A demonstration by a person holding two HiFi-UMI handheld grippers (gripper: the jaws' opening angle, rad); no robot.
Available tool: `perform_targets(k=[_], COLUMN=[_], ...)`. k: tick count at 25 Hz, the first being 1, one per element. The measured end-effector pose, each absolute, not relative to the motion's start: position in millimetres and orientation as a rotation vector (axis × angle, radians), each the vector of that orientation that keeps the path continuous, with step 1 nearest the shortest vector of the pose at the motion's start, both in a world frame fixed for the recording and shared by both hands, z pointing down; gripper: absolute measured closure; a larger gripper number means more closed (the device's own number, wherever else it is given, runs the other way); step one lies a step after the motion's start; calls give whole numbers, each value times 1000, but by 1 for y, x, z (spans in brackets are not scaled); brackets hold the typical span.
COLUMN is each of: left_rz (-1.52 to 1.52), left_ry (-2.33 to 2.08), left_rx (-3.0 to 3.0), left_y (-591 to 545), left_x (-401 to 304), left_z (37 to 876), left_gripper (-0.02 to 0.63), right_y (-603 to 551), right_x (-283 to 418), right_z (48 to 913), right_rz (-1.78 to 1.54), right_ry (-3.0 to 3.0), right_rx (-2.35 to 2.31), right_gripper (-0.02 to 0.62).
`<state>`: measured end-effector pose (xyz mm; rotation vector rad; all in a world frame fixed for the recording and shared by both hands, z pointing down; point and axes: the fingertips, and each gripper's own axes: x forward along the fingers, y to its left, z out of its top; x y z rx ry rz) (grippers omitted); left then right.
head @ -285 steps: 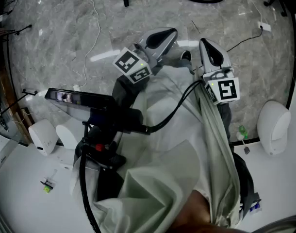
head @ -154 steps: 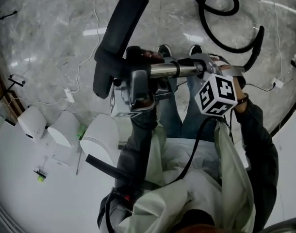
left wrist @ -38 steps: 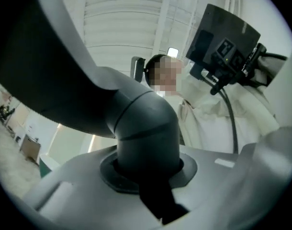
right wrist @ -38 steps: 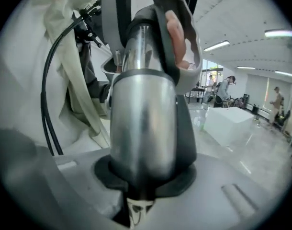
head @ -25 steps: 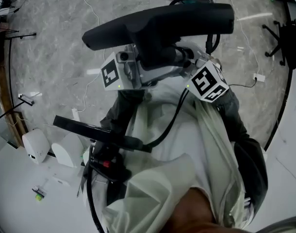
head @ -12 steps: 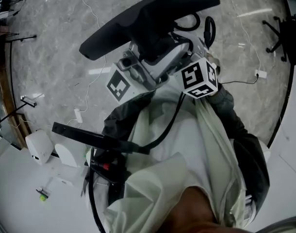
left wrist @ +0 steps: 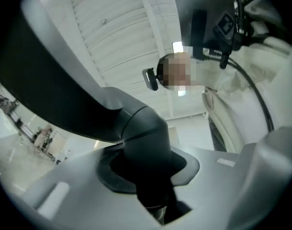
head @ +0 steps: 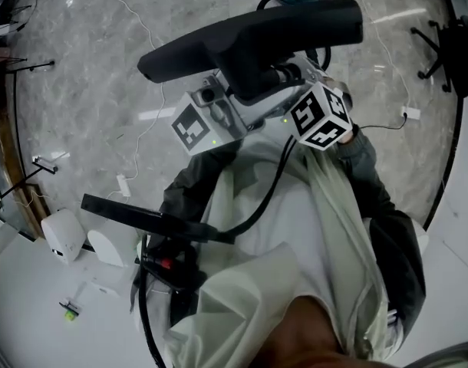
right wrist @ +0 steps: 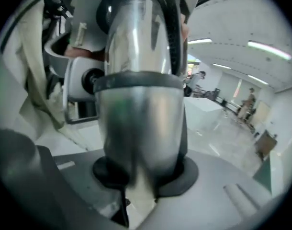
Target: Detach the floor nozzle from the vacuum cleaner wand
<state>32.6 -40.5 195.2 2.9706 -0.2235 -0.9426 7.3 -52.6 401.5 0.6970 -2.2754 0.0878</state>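
Compared with half a second earlier, the floor nozzle (head: 249,41) has been swung nearer to level. Its right end, then raised toward the top edge, now sits lower. The nozzle is held in the air above the floor (head: 80,75), in front of the person's chest. Its long axis runs left to right across the head view, a little higher at the right. Its dark neck (left wrist: 143,138) is pinched between the jaws of the left gripper (left wrist: 151,181). The shiny wand (right wrist: 136,80) is clamped by the right gripper (right wrist: 141,174) and rises straight out of the jaws in that view. In the head view the joint of neck and wand is covered by the nozzle and both grippers, so it cannot be told whether they are still joined. The right gripper view is blurred near the jaws.
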Motion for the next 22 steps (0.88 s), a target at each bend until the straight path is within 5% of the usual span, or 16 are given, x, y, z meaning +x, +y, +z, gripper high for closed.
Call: perform_targets(k=[12, 18, 20, 21, 22], left_rz=[-815, -816, -811, -804, -802], left_ry=[-450, -469, -440, -403, -346], left_rx=[2995, 3016, 3028, 3034, 3037], left_y=[-49, -49, -49, -49, -48], left_x=[33, 15, 11, 10, 9], left_z=[168, 145, 143, 144, 146], left_gripper=[482, 482, 482, 482, 482], right_y=[-61, -66, -63, -63, -62], right_x=[-8, -11, -17, -20, -23], right_z=[351, 388, 394, 394, 394], right_rz=[-173, -241, -217, -187, -152], right_ry=[-2613, -2600, -2631, -2659, -2680], right_rx=[850, 846, 786, 756, 714], right_gripper=[463, 396, 439, 539, 551])
